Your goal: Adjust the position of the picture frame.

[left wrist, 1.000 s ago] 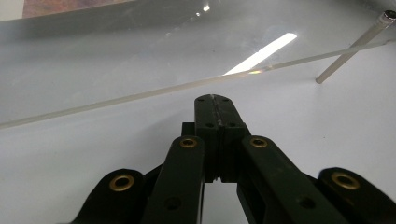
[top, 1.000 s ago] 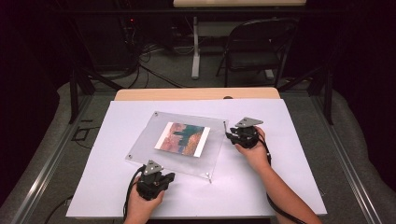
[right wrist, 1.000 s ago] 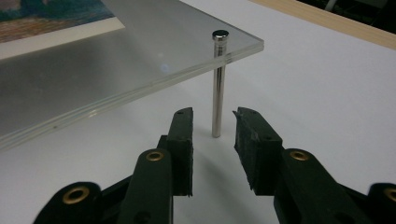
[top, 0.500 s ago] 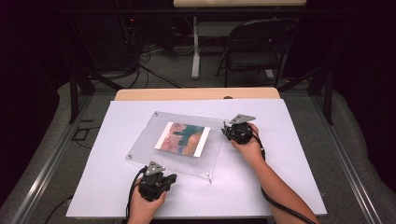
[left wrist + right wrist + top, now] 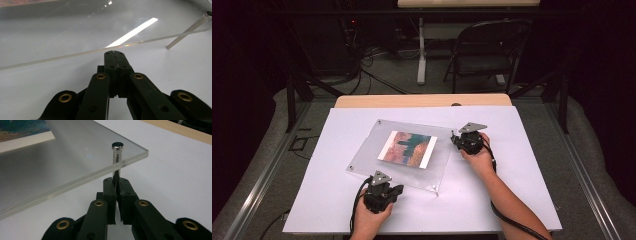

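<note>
A clear acrylic frame holding a colour picture lies on the white table, raised on metal pins at its corners. My right gripper is at the frame's far right corner. In the right gripper view its jaws have just been closing and now pinch the leg of the corner pin under the acrylic plate. My left gripper rests on the table at the frame's near edge. Its jaws are shut with nothing between them, just short of the plate's edge.
Another corner pin stands to the right of the left gripper's jaws. The white table top has a wooden strip along its far edge. A folding chair and cables stand on the floor beyond.
The right gripper has shifted a little left to the frame's corner and its jaws have closed there. The left hand and gripper have stayed where they were.
</note>
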A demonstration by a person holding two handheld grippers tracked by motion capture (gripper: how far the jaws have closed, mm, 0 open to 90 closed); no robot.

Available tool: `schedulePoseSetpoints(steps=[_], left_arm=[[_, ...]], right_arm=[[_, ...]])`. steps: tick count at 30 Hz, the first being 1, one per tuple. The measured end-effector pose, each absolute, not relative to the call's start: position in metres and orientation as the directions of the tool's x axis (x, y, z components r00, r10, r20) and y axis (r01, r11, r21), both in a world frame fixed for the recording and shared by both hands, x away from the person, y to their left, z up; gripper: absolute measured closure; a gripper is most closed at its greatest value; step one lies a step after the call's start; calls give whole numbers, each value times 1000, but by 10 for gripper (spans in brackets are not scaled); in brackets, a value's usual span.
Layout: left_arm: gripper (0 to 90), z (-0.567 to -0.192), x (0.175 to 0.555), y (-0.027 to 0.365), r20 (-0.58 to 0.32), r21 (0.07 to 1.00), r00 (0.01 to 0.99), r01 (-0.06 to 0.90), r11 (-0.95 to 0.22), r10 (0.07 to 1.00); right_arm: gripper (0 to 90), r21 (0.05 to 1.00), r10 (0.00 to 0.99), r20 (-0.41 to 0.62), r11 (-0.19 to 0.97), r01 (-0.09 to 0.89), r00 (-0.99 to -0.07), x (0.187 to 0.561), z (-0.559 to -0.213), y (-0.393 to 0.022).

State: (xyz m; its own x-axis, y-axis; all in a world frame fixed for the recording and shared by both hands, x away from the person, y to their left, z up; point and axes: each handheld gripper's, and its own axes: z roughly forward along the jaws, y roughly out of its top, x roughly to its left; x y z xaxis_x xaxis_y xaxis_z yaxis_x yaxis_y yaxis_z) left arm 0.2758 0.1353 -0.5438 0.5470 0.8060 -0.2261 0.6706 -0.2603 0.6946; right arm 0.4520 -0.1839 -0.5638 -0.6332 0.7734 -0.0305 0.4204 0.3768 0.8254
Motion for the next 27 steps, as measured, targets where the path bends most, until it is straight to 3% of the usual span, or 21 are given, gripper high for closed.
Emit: schedulePoseSetpoints(steps=[27], left_arm=[[896, -539, 292, 145, -275, 645, 501, 729, -228, 821]], right_arm=[[861, 801, 789, -24, 382, 461, -614, 428, -559, -204]])
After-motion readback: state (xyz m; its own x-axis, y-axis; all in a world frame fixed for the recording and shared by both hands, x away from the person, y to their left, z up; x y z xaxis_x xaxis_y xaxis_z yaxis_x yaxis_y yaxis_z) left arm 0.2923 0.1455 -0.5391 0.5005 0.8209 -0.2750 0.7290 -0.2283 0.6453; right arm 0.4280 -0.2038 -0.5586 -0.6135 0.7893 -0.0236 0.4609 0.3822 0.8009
